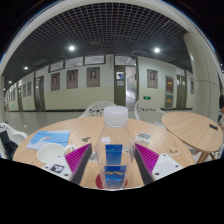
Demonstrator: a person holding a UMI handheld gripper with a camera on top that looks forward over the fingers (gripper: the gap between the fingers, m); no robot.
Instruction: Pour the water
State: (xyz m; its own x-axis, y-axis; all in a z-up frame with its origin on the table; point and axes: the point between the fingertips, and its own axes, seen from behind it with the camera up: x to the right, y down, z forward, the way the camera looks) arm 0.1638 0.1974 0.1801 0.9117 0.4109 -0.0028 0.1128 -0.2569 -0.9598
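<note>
So there's 1 clear plastic water bottle with a blue label, standing upright right between the gripper fingers, pink pads on either side of it. Can't tell if the pads actually touch it. A white paper cup sits upright on the round wooden tabletop, just beyond the bottle, straight ahead of the fingers.

Public hall or canteen, round wooden tables, framed wall notices, ceiling lights

blue-labelled bottle, white cup, magenta pads
</note>
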